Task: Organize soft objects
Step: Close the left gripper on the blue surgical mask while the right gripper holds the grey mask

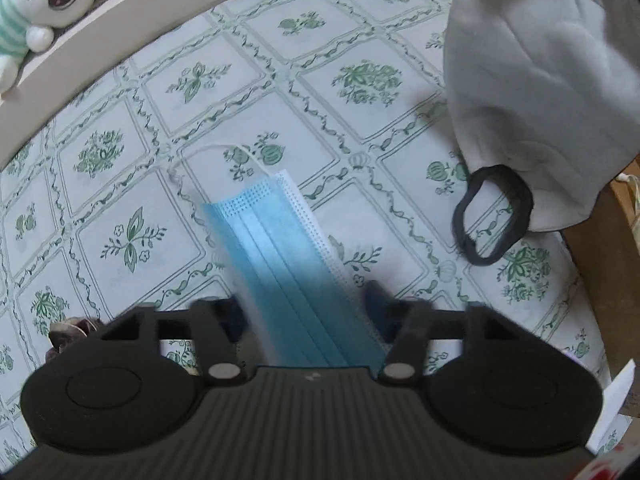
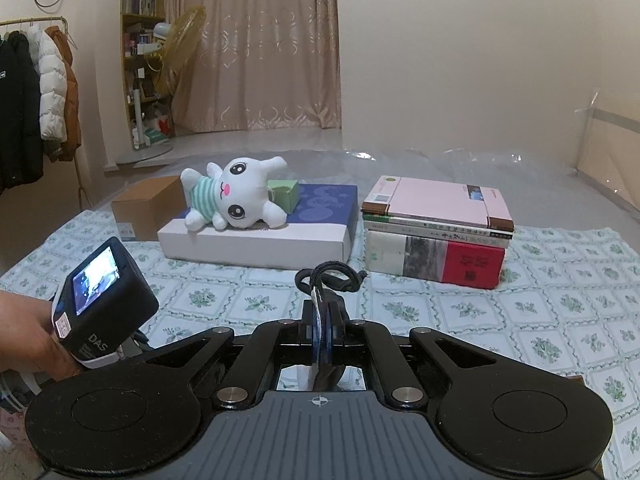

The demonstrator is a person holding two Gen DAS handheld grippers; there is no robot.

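Observation:
A blue surgical mask (image 1: 276,240) lies flat on the flowered tablecloth (image 1: 224,80), its white ear loop stretched away from me. My left gripper (image 1: 306,302) points down over its near end. One blurred finger stands at each long edge, with a wide gap between them. My right gripper (image 2: 324,312) is shut on a white cloth mask (image 1: 548,80) that hangs above the table at the right. The mask's black ear loop (image 2: 332,276) bunches above the right fingertips. A white plush bunny (image 2: 236,196) lies on the white and blue box (image 2: 256,240).
A stack of books (image 2: 436,232) stands right of the box and a cardboard box (image 2: 148,204) to its left. A hand (image 2: 28,336) holds the left gripper's camera block (image 2: 100,292). A brown table edge (image 1: 600,264) runs along the right.

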